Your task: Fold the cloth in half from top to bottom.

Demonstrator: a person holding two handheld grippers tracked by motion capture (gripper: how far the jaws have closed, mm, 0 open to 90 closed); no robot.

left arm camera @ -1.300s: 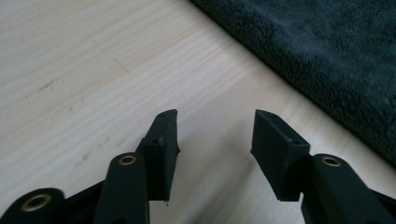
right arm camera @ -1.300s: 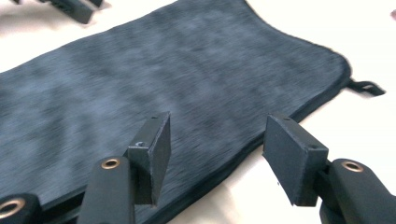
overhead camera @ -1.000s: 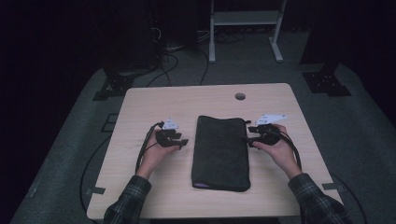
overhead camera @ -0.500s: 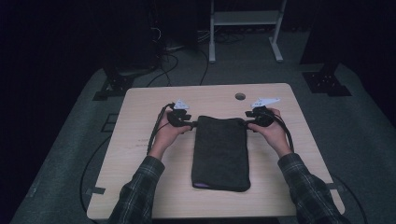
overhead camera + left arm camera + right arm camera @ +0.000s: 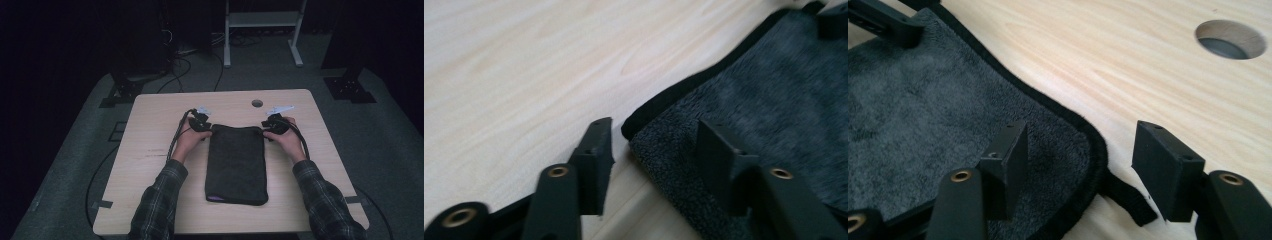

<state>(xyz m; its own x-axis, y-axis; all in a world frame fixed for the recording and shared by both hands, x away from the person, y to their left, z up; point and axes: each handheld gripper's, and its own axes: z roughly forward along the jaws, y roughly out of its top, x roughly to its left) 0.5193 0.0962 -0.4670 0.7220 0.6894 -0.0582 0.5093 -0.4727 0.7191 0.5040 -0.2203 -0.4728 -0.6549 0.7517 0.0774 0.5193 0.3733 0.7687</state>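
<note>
While the dark grey, fleecy folded towel [image 5: 236, 164] lies flat along the middle of the pale wooden worktop [image 5: 150, 165], both hands have travelled from beside its middle up to its far end, so each gripper now sits at one far corner. That shift suggests the corners are about to be pinched, probably to fold or lift the cloth.

At the towel's far left corner, the left gripper [image 5: 202, 123] stands part open and holds nothing; its jaws straddle the black-bound corner [image 5: 631, 131], one over bare wood, the other above the pile. At the towel's far right corner, the right gripper [image 5: 275, 125] is likewise part open and empty, and its jaws have just been opening a little, with the rounded corner and a short black hanging loop [image 5: 1128, 200] between them, unpressed.

From the high view, a small purple tag [image 5: 216, 198] shows at the towel's near left corner, and a round cable hole [image 5: 257, 103] lies beyond its far edge. Up close, the gripper views reveal the edge binding and the gap between pads and cloth, which the high view is too coarse to settle.
</note>
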